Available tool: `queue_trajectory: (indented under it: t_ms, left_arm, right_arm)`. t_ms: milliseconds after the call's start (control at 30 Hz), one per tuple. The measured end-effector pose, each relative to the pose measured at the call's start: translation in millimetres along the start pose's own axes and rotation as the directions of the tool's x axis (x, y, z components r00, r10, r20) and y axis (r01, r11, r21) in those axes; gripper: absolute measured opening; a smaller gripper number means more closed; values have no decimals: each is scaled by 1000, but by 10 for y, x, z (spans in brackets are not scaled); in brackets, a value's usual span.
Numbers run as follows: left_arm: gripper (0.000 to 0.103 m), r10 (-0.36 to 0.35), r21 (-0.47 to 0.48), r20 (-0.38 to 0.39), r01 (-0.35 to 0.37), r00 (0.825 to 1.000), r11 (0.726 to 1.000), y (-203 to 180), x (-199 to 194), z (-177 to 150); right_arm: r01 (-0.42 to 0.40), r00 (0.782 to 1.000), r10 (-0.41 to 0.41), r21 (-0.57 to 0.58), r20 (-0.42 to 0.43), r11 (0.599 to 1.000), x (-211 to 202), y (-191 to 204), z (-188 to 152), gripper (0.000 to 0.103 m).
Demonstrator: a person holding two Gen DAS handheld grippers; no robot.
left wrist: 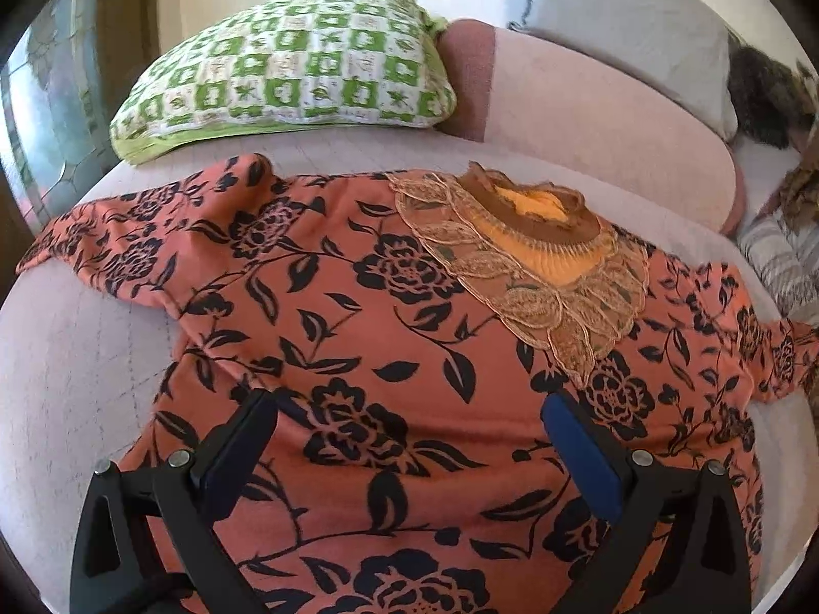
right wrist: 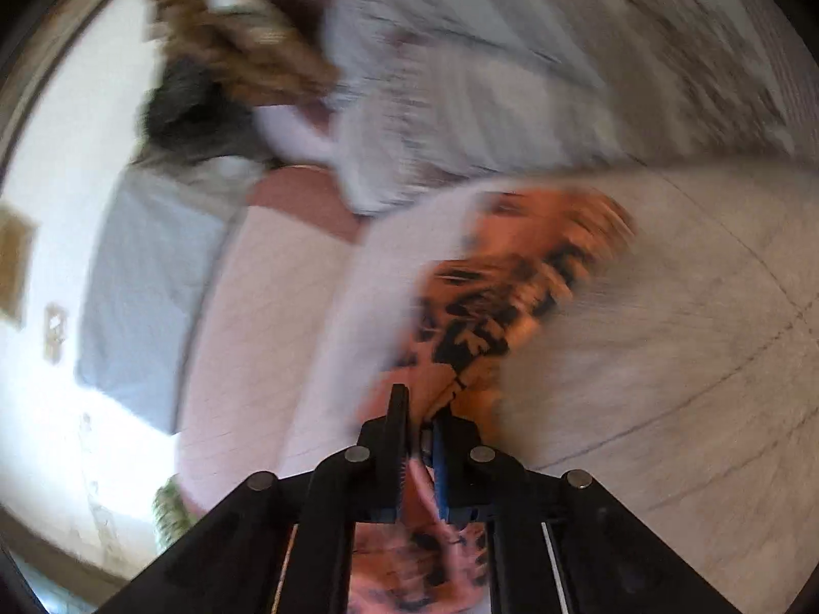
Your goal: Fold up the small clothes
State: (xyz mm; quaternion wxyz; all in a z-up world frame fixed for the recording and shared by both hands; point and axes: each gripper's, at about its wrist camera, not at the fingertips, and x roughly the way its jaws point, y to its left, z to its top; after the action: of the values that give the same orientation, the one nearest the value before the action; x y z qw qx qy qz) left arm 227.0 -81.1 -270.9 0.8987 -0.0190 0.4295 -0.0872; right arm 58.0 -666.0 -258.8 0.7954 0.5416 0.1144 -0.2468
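Floral top (left wrist: 389,358): no readable label; right claw (right wrist: 421,440) pinching it.

An orange floral garment (left wrist: 368,337) with black roses and leaves lies spread flat on a pale pink bed (left wrist: 66,358), and everything else is placed from it. Its neckline, at the far edge, carries a tan lace collar (left wrist: 537,276) around a yellow-orange inner lining (left wrist: 542,220). One sleeve stretches out to the left, another to the right. Beyond the left sleeve sits a green-and-white patterned pillow (left wrist: 286,71). Beyond the collar runs a long pink bolster (left wrist: 588,123), with a grey pillow (left wrist: 624,15) behind it. Right of the garment lies striped cloth (left wrist: 788,256). The left gripper (left wrist: 409,419) hovers over the garment's near half, jaws standing wide apart with nothing between them.
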Motion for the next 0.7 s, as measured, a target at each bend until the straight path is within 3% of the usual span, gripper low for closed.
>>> queue_trajectory:
  t_ms: [167, 233, 333, 433, 500, 533, 633, 700]
  left_arm:
    - [103, 5, -65, 29, -3, 1000, 998, 141, -118, 23]
    - [103, 20, -73, 42, -17, 999, 997, 189, -165, 29]
    - [103, 42, -91, 62, -36, 997, 995, 290, -233, 41]
    - [103, 61, -134, 71, -51, 996, 990, 452, -284, 73]
    - [103, 84, -172, 83, -69, 993, 983, 586, -326, 95]
    - [103, 103, -189, 90, -84, 991, 978, 658, -340, 106]
    - [103, 140, -212, 89, -119, 986, 970, 806, -343, 120]
    - [103, 157, -227, 78, -136, 984, 964, 921, -323, 130]
  right_arm:
    - [-188, 981, 180, -115, -79, 975, -216, 977, -459, 9]
    - [-270, 958, 245, -181, -150, 946, -282, 1411, -821, 9]
    - [-400, 892, 324, -216, -315, 891, -270, 1947, -1554, 9]
    - [-499, 787, 331, -222, -520, 838, -138, 2375, -2406, 9]
    - [-539, 692, 303, -189, -655, 821, -2, 2559, -2960, 12]
    - [-546, 631, 278, -160, -725, 822, 106, 2617, -3271, 13]
    - [-530, 507, 176, -144, -843, 835, 357, 2610, -3813, 26]
    - [-509, 459, 187, -85, -868, 857, 456, 2516, -3901, 26]
